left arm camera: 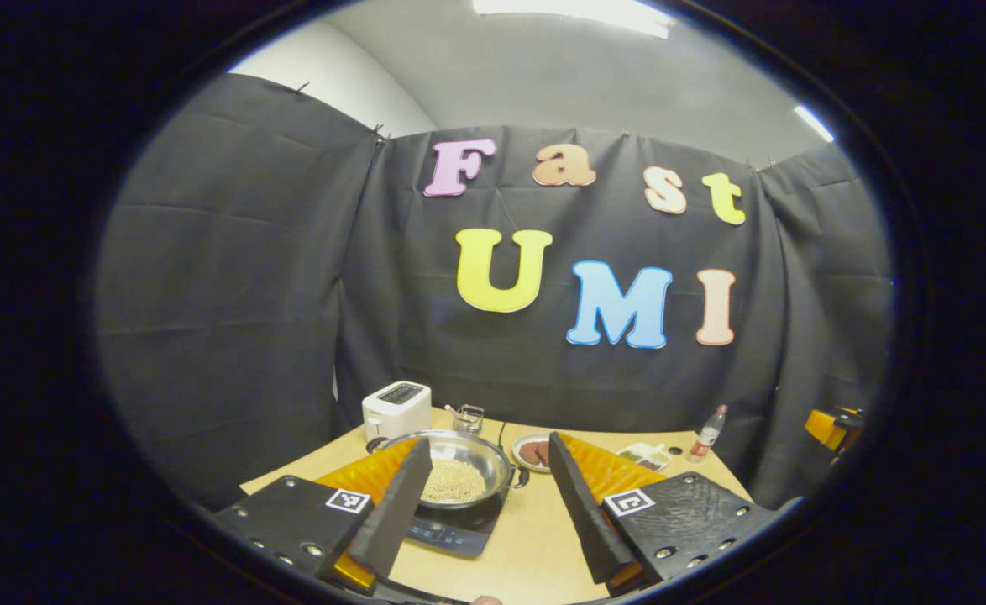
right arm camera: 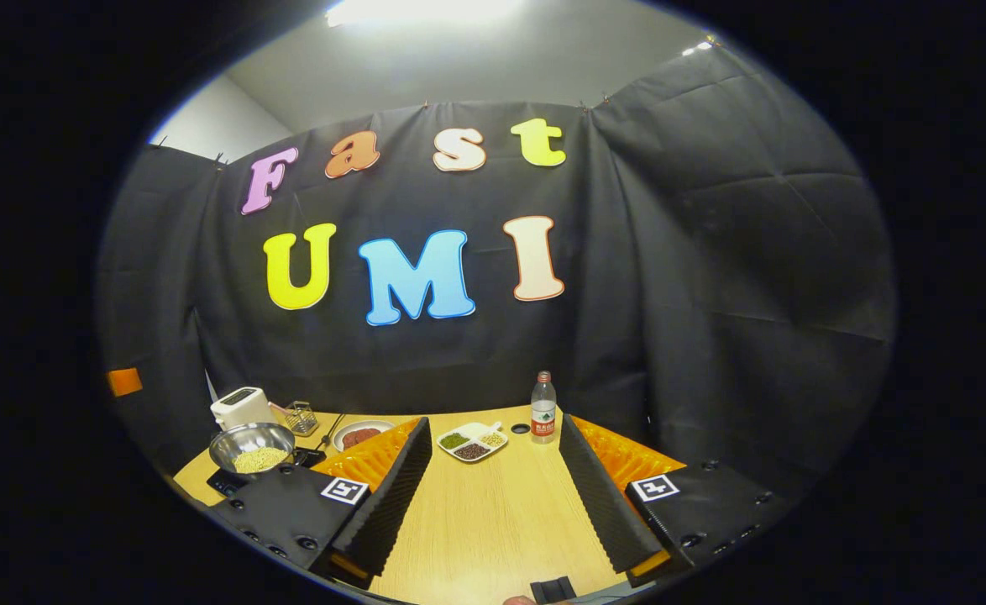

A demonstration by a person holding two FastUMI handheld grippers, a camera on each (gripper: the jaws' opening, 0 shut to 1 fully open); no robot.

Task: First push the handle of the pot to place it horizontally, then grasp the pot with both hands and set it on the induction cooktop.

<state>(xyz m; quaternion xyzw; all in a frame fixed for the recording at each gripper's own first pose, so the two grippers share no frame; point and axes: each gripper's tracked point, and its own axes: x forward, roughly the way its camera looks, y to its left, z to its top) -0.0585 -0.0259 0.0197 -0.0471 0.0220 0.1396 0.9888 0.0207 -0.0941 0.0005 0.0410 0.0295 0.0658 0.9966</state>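
A steel pot point(left arm camera: 459, 470) holding pale yellow grains sits on a black induction cooktop point(left arm camera: 451, 531) on the wooden table. A short dark handle point(left arm camera: 520, 477) sticks out at its right side. My left gripper point(left arm camera: 488, 445) hangs open just in front of the pot, and its fingers touch nothing. In the right gripper view the pot point(right arm camera: 251, 449) and the cooktop point(right arm camera: 224, 481) lie far off to the left. My right gripper point(right arm camera: 493, 423) is open over bare table point(right arm camera: 501, 512), well apart from the pot.
Behind the pot stand a white toaster point(left arm camera: 396, 407) and a small glass cup point(left arm camera: 468, 418). A plate of red-brown food point(right arm camera: 359, 435), a divided dish of beans point(right arm camera: 472, 443) and a water bottle point(right arm camera: 543, 407) stand along the back of the table.
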